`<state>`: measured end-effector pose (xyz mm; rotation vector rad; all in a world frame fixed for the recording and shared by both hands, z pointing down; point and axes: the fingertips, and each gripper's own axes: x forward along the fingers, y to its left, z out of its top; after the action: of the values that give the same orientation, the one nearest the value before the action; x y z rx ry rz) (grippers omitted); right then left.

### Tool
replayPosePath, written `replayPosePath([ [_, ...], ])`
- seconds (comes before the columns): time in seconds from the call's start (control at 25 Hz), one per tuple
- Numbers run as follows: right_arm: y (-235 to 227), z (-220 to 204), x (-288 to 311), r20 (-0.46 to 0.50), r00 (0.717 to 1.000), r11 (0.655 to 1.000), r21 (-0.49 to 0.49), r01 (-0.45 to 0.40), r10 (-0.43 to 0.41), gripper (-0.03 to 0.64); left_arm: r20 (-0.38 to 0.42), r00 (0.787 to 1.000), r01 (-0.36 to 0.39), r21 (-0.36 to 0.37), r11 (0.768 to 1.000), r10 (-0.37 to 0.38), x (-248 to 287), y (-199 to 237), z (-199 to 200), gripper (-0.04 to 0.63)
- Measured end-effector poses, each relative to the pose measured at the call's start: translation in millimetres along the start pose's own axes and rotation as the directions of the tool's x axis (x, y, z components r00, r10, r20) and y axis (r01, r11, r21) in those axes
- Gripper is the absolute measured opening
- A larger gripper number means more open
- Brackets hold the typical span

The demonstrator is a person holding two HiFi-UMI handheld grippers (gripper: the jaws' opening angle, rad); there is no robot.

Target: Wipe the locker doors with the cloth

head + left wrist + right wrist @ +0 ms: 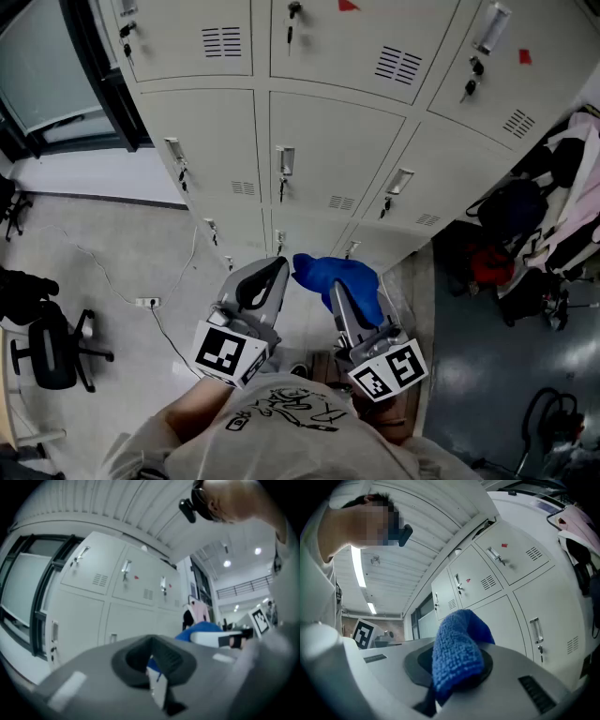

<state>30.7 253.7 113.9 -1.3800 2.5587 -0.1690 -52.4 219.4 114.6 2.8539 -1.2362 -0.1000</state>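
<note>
A bank of pale grey locker doors [333,150] with handles and keys fills the head view ahead. My right gripper [339,292] is shut on a blue cloth [339,275], which bunches over its tips a short way off the lowest doors. In the right gripper view the cloth [457,644] drapes over the gripper [454,670], with the lockers [501,588] behind. My left gripper [272,272] hangs beside it, shut and holding nothing. The left gripper view shows the left gripper [152,656], the lockers [117,588] and the blue cloth [201,627] off to the right.
A black office chair [52,352] stands on the floor at the left, near a power strip [147,302] with a trailing cable. Bags and hanging clothes [553,216] crowd the right side. A dark-framed window [56,75] adjoins the lockers at the left.
</note>
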Motion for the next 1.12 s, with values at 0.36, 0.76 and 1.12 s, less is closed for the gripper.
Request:
replayPosePath([
  [0.36, 5, -8, 80, 0.007, 1.0, 0.999, -0.037, 0.01, -0.01, 0.031, -0.012, 0.999, 0.03, 0.013, 0.999, -0.03, 11, 74, 4, 0.002],
  [0.76, -36, 47, 137, 0.103, 0.995, 0.967, -0.255, 0.01, 0.017, 0.031, -0.036, 0.999, -0.026, 0.046, 0.999, 0.028, 64, 115, 21, 0.002],
  [1.12, -44, 103, 244, 0.212, 0.975, 0.859, -0.51, 0.051, 0.068, 0.031, 0.011, 0.998, -0.063, 0.117, 0.991, 0.062, 123, 162, 82, 0.003],
])
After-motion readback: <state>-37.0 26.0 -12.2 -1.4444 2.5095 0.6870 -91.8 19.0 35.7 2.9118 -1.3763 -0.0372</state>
